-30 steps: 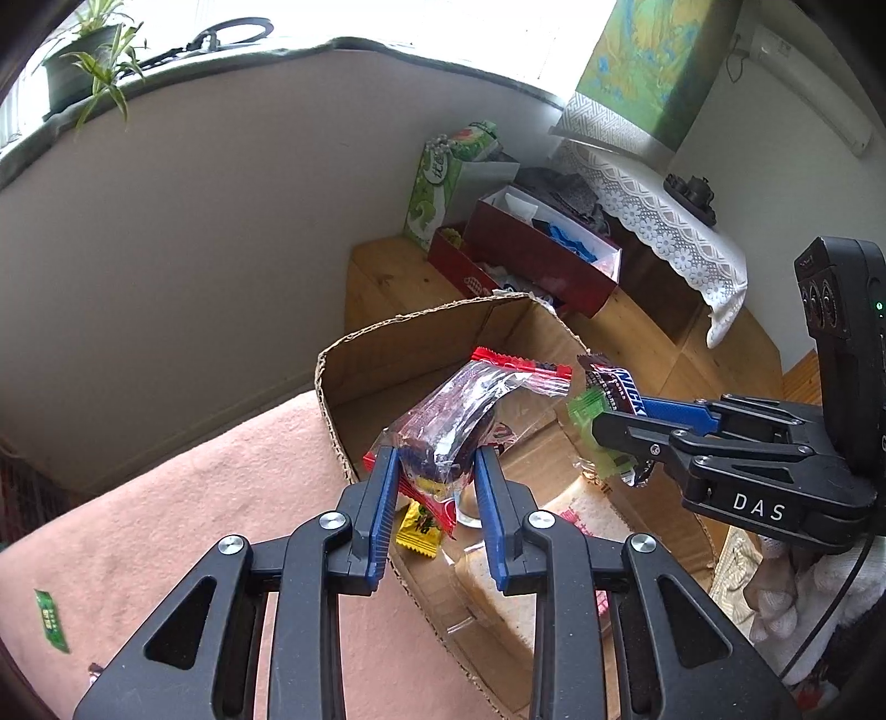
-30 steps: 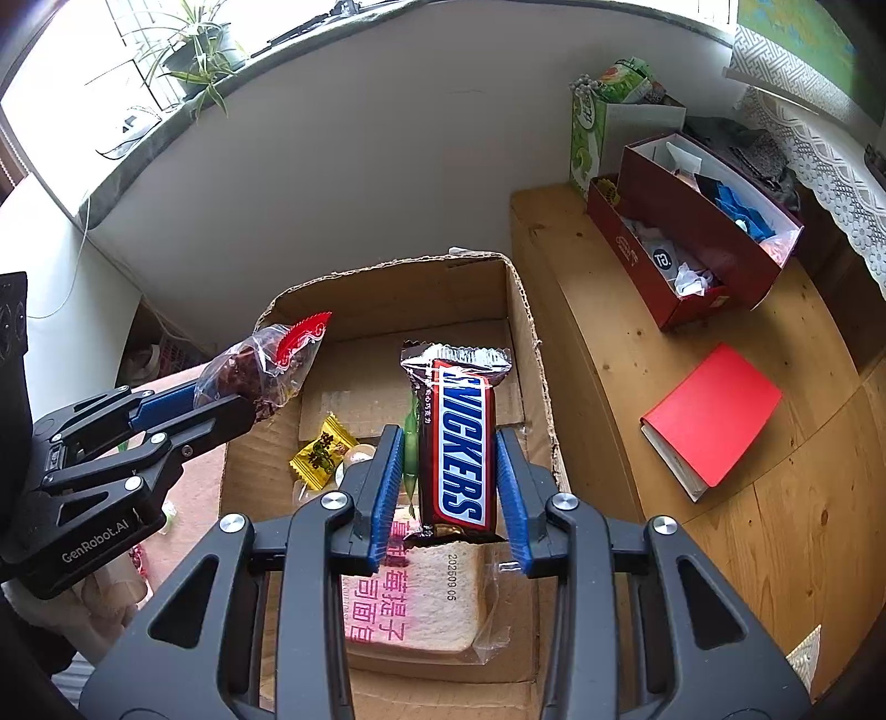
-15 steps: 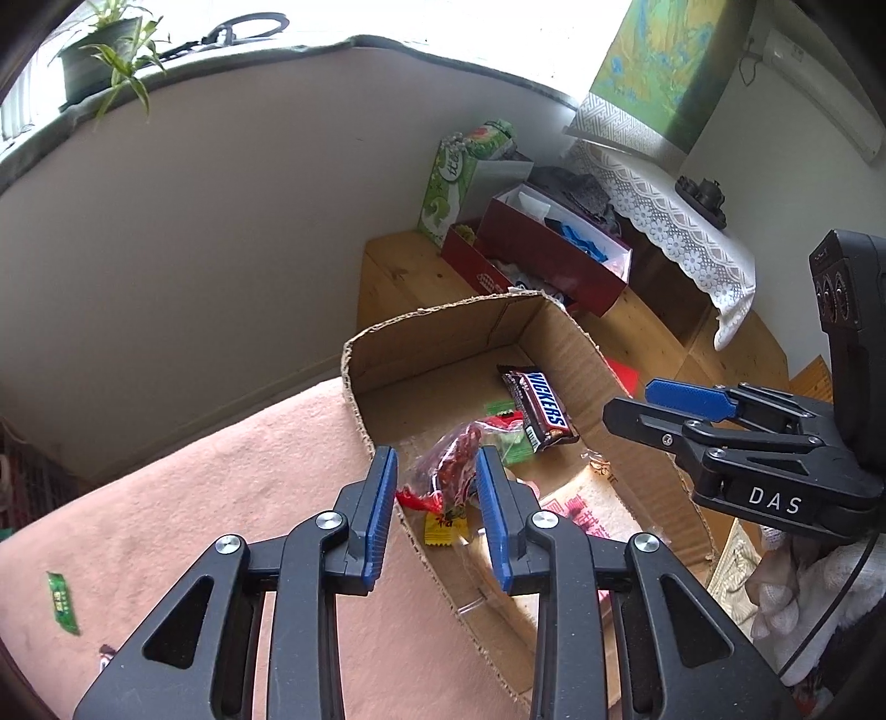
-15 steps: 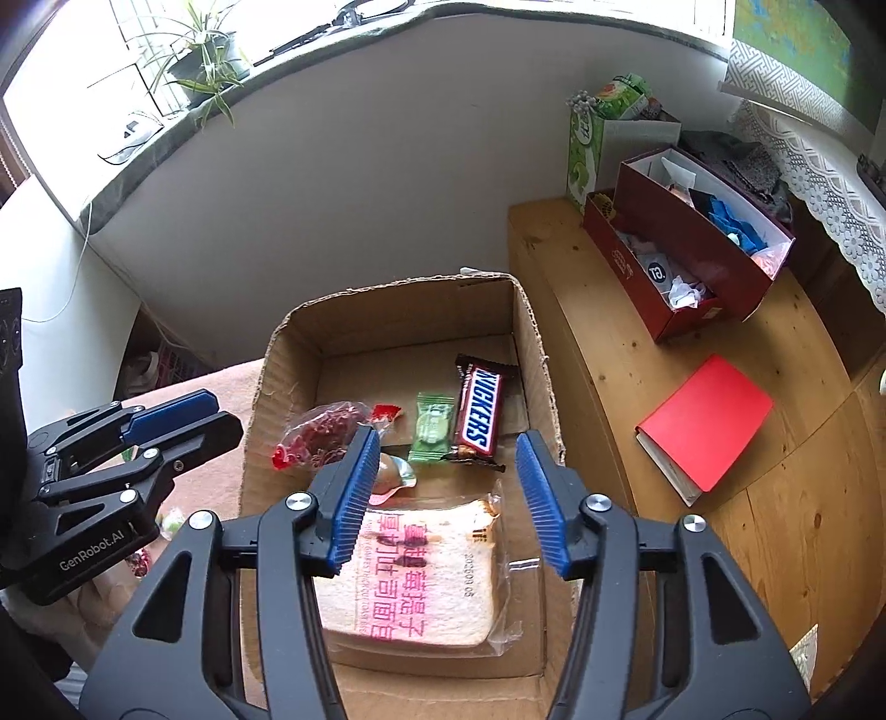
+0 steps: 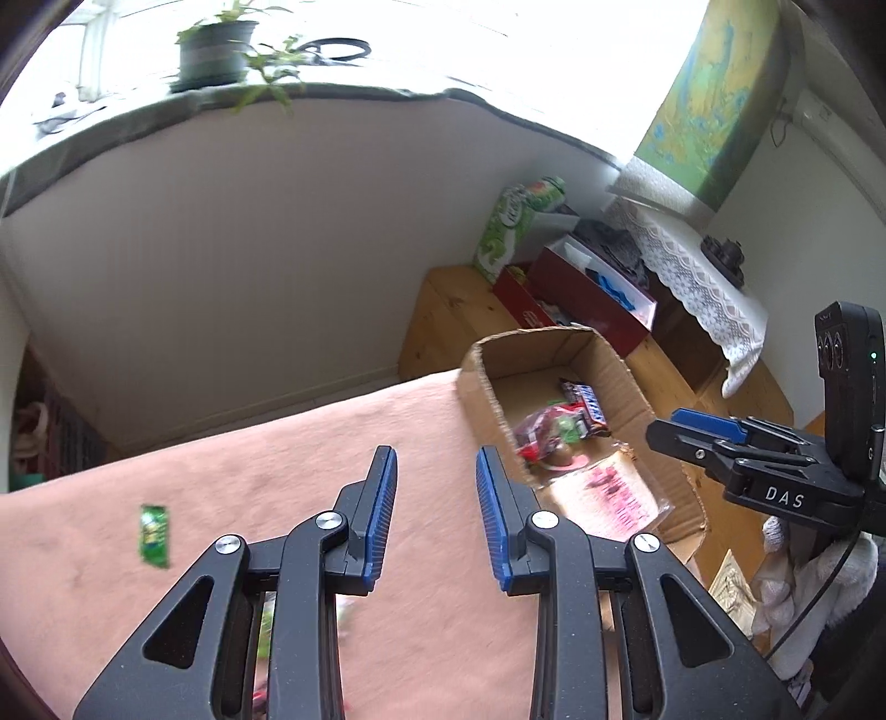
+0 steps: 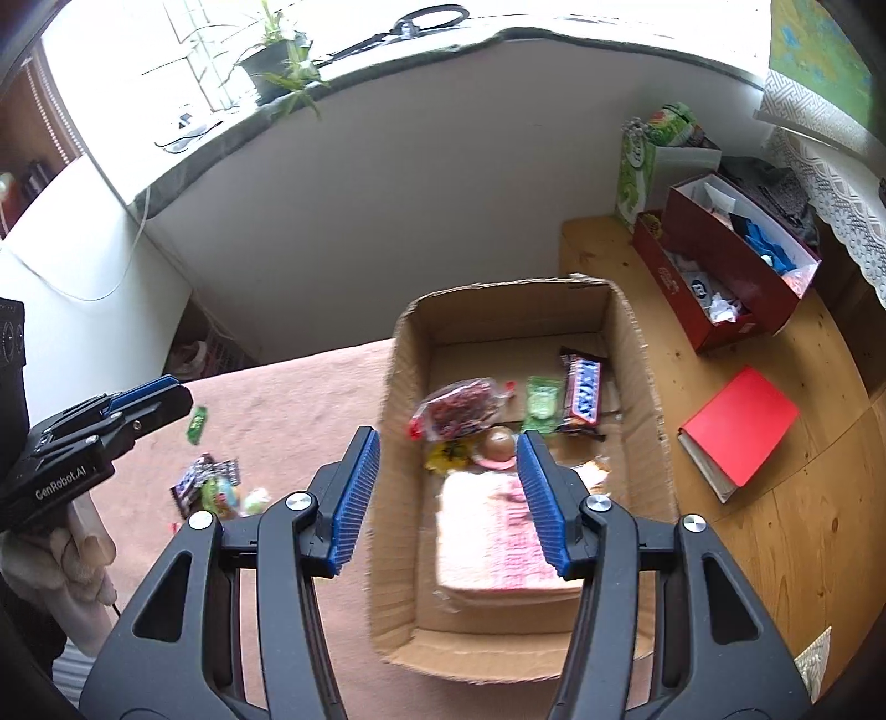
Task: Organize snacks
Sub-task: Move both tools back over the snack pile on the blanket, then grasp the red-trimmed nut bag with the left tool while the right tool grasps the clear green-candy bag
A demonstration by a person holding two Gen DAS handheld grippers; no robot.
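An open cardboard box (image 6: 642, 387) (image 5: 626, 376) sits on a pink blanket (image 6: 288, 410). Inside lie a Snickers bar (image 6: 582, 394), a clear bag of red snacks (image 6: 459, 412), a green sweet (image 6: 541, 400), a brown round snack (image 6: 499, 443) and a pink-printed bread pack (image 6: 498, 531). My left gripper (image 5: 436, 476) is open and empty over the blanket, left of the box. My right gripper (image 6: 448, 459) is open and empty above the box's near left wall. Loose snacks (image 6: 207, 487) and a green packet (image 5: 154, 534) (image 6: 197, 423) lie on the blanket.
A wooden floor (image 6: 803, 526) right of the box holds a red book (image 6: 739, 423), a dark red shoebox (image 6: 731, 260) and a green carton (image 6: 637, 166). A white wall (image 6: 415, 194) rises behind, with a potted plant (image 5: 213, 50) on the sill.
Both grippers opened and dropped the red snack bag and the Snickers bar into the box. Both pulled back and left; the left one now hangs over the blanket.
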